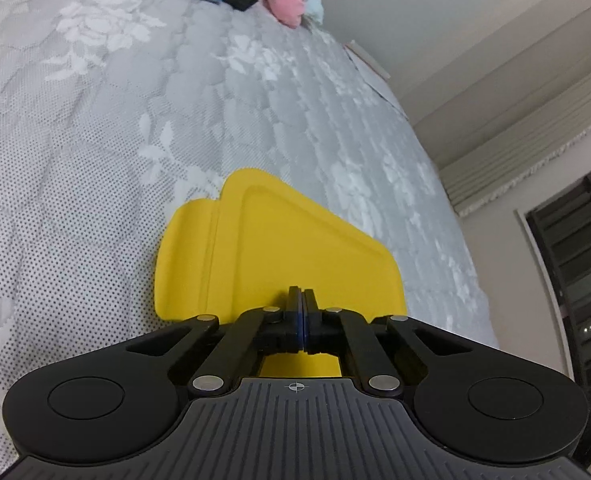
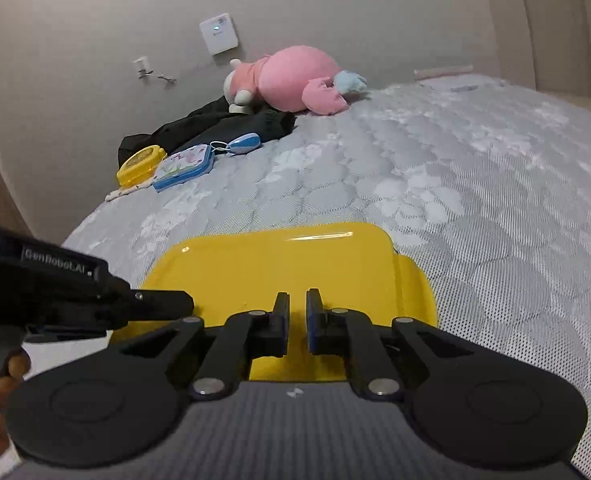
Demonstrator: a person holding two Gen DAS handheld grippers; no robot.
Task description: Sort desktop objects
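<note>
A yellow tray [image 1: 295, 248] lies on the grey quilted mattress [image 1: 95, 140]. My left gripper [image 1: 302, 296] is shut with its tips over the tray's near edge; I cannot tell if it pinches the rim. In the right wrist view the tray [image 2: 279, 264] sits just ahead of my right gripper [image 2: 297, 300], which is slightly open and empty above the tray's near part. The left gripper [image 2: 167, 304] reaches the tray's left edge there. Far off lie a blue tin [image 2: 183, 166], a yellow box [image 2: 140, 163] and a blue oval fob [image 2: 245, 143].
A pink plush toy [image 2: 291, 80] and black clothing [image 2: 215, 124] lie by the wall at the head of the mattress. The mattress edge drops off at right in the left wrist view [image 1: 435, 168]. A dark window [image 1: 583, 280] is beyond.
</note>
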